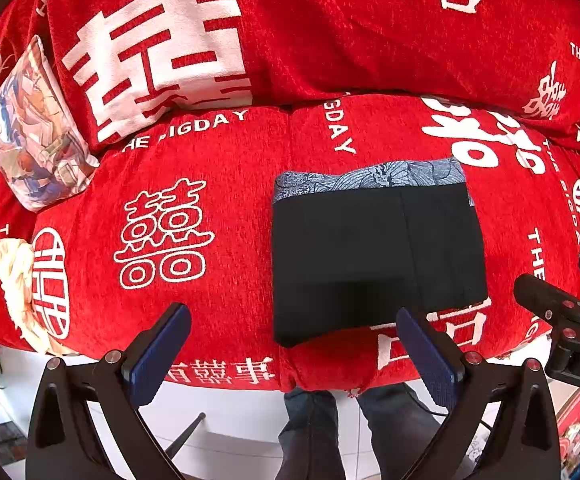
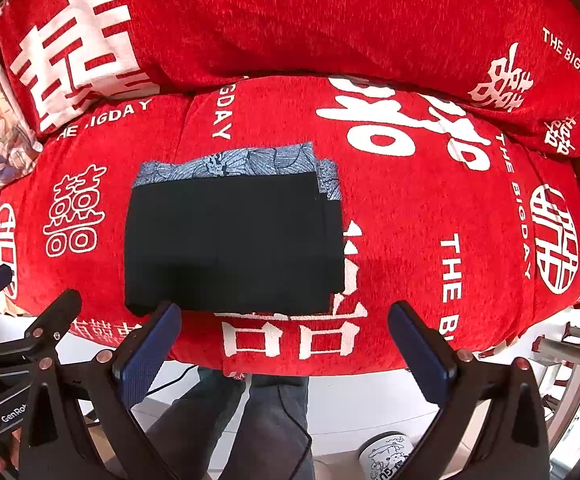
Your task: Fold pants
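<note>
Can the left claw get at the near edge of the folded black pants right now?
Probably yes. The left claw is open and empty, with the near edge of the folded black pants lying just ahead of it on the red sofa cover, nothing between.

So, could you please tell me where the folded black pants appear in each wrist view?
Left wrist: the folded black pants lie right of centre, just beyond the right finger of the open left gripper.
Right wrist: they lie left of centre, above the left finger of the open right gripper.
Shared landmark: the blue patterned fabric along their far edge.

Matt black cloth pants [image 2: 230,240] lie on a nubbly red fabric sofa cover [image 2: 410,220].
</note>
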### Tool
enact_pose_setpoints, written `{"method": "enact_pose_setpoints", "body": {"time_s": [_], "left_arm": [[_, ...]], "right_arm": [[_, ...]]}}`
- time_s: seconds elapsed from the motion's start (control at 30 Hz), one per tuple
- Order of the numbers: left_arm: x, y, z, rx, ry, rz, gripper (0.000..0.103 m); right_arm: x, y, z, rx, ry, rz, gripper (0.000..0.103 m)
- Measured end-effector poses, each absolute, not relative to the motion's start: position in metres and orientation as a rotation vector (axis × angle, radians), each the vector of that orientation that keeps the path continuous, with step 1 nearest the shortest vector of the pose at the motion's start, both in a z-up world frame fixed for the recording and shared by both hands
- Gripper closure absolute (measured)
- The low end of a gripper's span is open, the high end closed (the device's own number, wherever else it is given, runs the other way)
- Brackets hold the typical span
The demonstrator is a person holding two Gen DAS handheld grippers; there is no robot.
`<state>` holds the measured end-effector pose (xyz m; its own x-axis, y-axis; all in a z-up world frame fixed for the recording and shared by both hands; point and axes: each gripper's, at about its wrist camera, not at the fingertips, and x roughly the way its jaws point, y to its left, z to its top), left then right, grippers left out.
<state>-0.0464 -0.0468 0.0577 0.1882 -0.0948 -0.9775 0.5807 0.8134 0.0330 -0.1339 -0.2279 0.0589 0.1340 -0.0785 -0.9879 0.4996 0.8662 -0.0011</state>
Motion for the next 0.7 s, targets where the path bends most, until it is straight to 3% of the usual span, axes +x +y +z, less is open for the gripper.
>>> {"method": "enact_pose_setpoints", "body": {"time_s": [0.7], "left_arm": [[-0.0486, -0.051, 0.0583, 0.446, 1.294, -0.51, 0.0]], "right_arm": [[-0.1329, -0.2275, 0.0565, 0.365, 1.387, -0.439, 0.0]]}}
